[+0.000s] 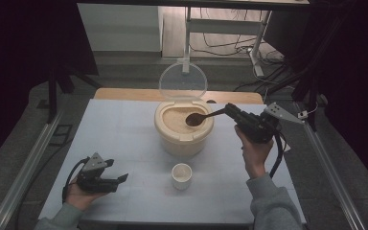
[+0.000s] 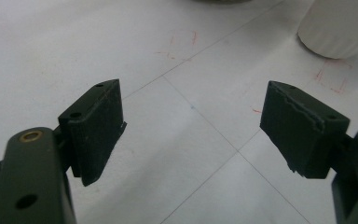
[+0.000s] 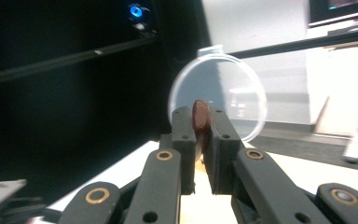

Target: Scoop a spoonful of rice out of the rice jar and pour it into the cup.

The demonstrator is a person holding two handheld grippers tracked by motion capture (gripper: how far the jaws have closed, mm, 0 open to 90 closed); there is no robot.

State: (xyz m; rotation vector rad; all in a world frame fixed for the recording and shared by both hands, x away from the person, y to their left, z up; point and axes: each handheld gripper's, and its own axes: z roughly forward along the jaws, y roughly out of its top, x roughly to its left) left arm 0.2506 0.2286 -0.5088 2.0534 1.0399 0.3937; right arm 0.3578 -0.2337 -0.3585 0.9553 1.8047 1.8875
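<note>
A cream rice container (image 1: pixel 183 129) with its clear lid (image 1: pixel 183 80) raised stands mid-table, full of pale grain. My right gripper (image 1: pixel 231 111) is shut on the handle of a dark wooden spoon (image 1: pixel 197 118), whose bowl hangs over the grain. In the right gripper view the spoon (image 3: pixel 199 116) is seen end-on between the two fingertips (image 3: pixel 183 122), with the clear lid (image 3: pixel 218 95) behind it. A small white cup (image 1: pixel 181 175) sits in front of the container. My left gripper (image 1: pixel 120 179) rests low at the front left, open and empty; its own view shows the jaws wide apart over the white table (image 2: pixel 177 116).
The white cup's (image 2: pixel 338 23) side shows at the top right of the left gripper view. Red marks and thin grid lines cross the tabletop. Metal rails (image 1: pixel 31 163) run along both table sides. A desk frame and cables lie on the floor beyond.
</note>
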